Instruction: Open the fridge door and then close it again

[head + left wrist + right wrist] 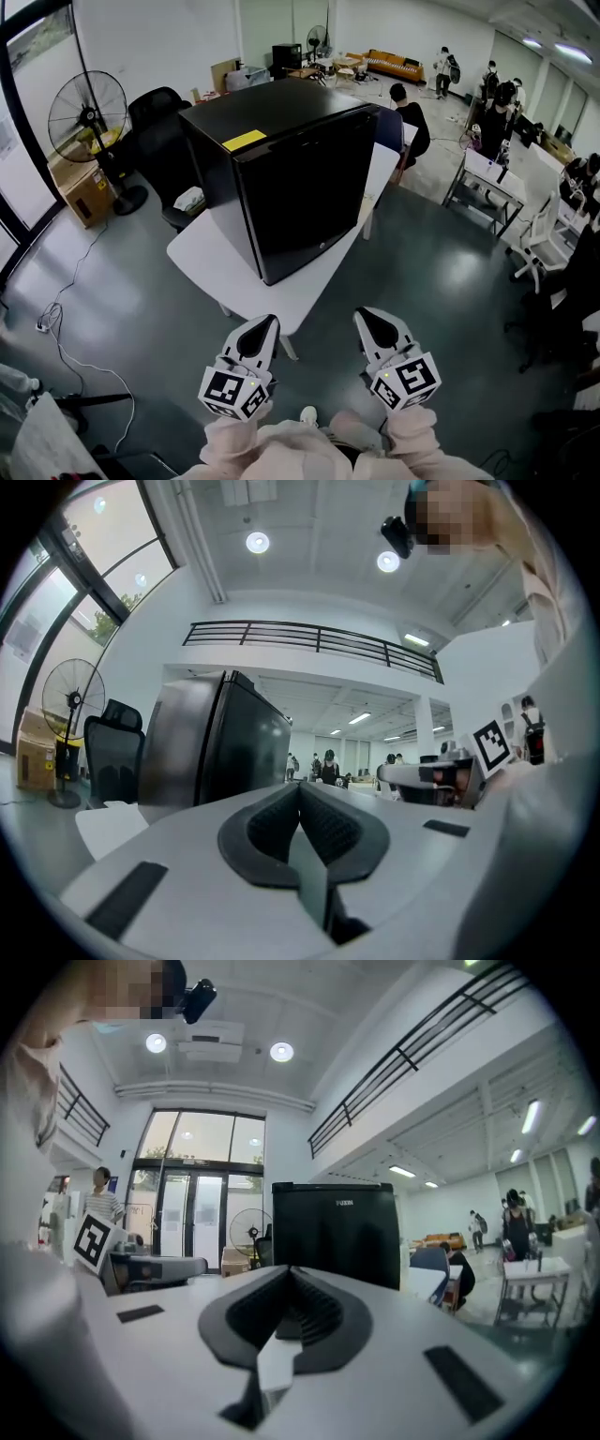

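Closest in, left gripper (300, 801): white two-jaw claw with black ribbed pads; jaws pressed together on nothing; held low in front of the person, pointing level
right gripper (289, 1283): same white make; jaws likewise pressed together and empty; beside its partner, not touching it
fridge (300, 178): black, boxy, glossy compact fridge; stood on a white table (202, 255) well ahead of both claws, untouched; one front corner sat near the table's edge
door (314, 202): flat black front, shut; no protruding handle could be made out
stage: approach, by my judgement; opening not yet begun
risk, grip: jaws pressed shut could only skid over the gloss; they would need to spread before taking the door's edge
risk, pull: a tug against the seal might drag the whole fridge toward the table's edge
risk, swing: the opening door might strike the idle claw if it hung alongside
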